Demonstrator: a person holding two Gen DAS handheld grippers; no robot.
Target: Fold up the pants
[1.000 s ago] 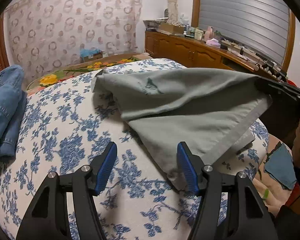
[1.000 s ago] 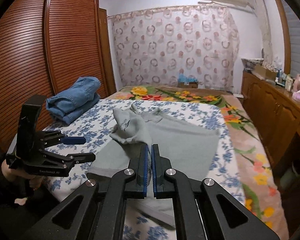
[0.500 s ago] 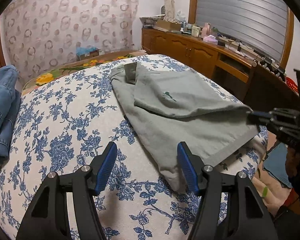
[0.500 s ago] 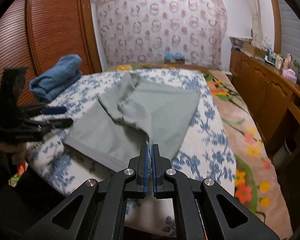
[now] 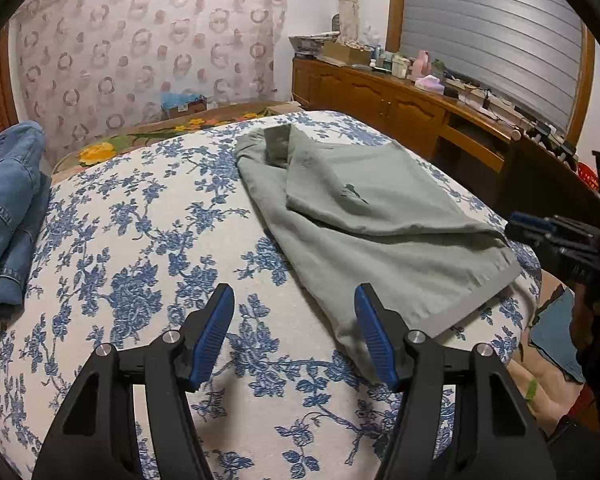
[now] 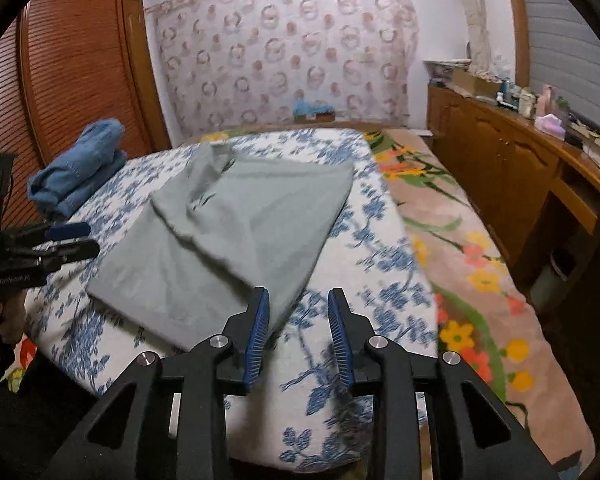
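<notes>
In the left wrist view, the left gripper sits at the bottom middle, tilted down at the bed. Its blue pads are wide apart and hold nothing. The grey-green pants lie folded on the blue-flowered bedspread, right of centre, one corner just behind the right pad. Folded blue jeans lie at the left edge. A wooden dresser stands at the upper right.

In the right wrist view, the right gripper points down at the bed from the bottom middle. Its jaws are opening, with nothing between them. The pants lie in the middle, one corner touching the left pad. A brown wardrobe fills the upper left.
</notes>
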